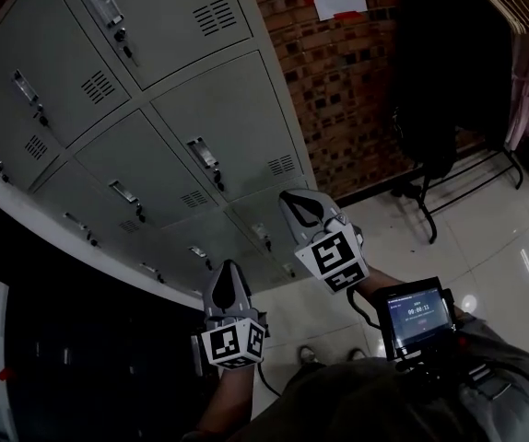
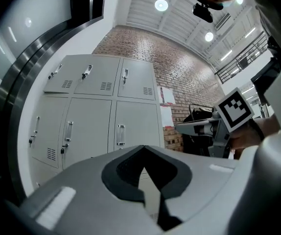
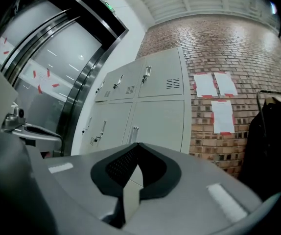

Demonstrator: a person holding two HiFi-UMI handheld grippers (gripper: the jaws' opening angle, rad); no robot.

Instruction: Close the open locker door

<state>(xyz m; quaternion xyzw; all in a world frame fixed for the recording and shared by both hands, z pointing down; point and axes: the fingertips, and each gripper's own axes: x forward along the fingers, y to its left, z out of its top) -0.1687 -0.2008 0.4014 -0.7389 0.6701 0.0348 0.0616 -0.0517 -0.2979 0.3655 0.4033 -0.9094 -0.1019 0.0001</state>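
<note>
**Both grippers closed and empty, facing the lockers.**
In its own view the left gripper [image 2: 143, 147] has its grey jaws meeting at the tips with nothing between them, and in the right gripper view the right gripper [image 3: 138, 144] shows the same. In the head view we see both held side by side above the glossy pale tiled floor [image 1: 490, 247], each carrying a cube with square black-and-white markers [image 1: 234, 342]. A small lit screen [image 1: 418, 314] sits behind the right one. Ahead of both stands the pale grey sheet-metal locker bank [image 1: 200, 109], against a red-brown brick wall [image 1: 338, 81] with white paper sheets [image 3: 214, 84] taped to it. We cannot tell which of its vented doors [image 1: 232, 122] is open. A black metal clothes rack with dark and pink garments [image 1: 513, 63] stands further along the wall.
</note>
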